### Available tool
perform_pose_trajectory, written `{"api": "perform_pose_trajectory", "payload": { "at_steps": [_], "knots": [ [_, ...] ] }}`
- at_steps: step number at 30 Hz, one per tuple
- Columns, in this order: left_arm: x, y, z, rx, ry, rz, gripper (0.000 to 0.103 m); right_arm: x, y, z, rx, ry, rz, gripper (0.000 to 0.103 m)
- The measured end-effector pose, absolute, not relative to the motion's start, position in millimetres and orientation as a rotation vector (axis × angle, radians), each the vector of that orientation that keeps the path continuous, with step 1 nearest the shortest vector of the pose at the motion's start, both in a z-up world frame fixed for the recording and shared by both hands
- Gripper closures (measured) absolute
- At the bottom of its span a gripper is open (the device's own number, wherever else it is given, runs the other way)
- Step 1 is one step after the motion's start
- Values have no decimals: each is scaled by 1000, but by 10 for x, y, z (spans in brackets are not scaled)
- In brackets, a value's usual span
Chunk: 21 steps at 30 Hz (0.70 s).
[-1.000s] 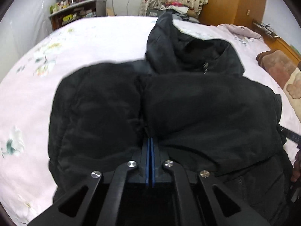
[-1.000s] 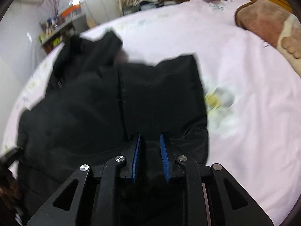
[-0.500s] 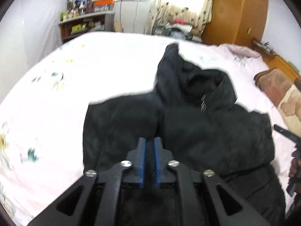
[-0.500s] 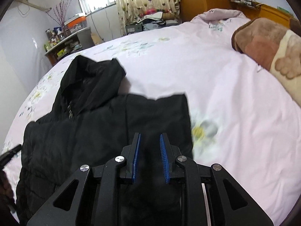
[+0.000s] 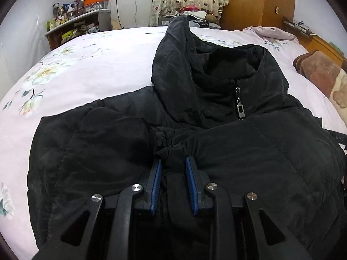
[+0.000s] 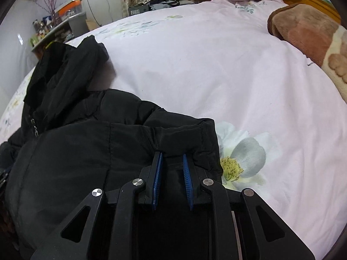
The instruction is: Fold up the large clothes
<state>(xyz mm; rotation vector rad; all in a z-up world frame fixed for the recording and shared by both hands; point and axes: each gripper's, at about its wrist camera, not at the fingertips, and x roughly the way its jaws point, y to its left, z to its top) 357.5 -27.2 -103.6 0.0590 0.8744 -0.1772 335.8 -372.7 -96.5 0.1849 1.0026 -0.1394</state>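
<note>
A black padded hooded jacket (image 5: 249, 151) lies on the pink bed, hood (image 5: 190, 60) pointing away, zipper pull (image 5: 239, 108) showing at the collar. Its lower part is folded up over the body. My left gripper (image 5: 173, 162) is open, its blue pads either side of a bunched fold at the jacket's middle. My right gripper (image 6: 172, 157) is open over the jacket's folded right edge (image 6: 195, 134), fabric lying between the pads. The jacket (image 6: 76, 151) fills the left of the right wrist view.
The pink flowered bedspread (image 6: 216, 65) spreads right of the jacket. A brown blanket (image 6: 303, 28) lies at the far right. A cluttered shelf (image 5: 76, 28), curtains and a wooden wardrobe (image 5: 249, 0) stand beyond the bed.
Both grippers rose and came back down onto the jacket. The left gripper, shut on the fabric a second ago, has opened. The folded part now lies on the body.
</note>
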Motion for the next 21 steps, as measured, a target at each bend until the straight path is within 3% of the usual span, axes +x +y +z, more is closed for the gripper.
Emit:
{"api": "perform_pose_trajectory", "payload": {
  "at_steps": [9, 16, 21],
  "knots": [
    [3042, -140, -312, 20, 764, -236, 77, 2778, -3457, -207, 193, 868, -54, 82],
    [2944, -87, -868, 27, 897, -195, 77, 2618, -2997, -587, 155, 971, 32, 82],
    [2963, -143, -884, 46, 897, -186, 78, 2724, -3016, -729, 143, 996, 31, 82]
  ]
}}
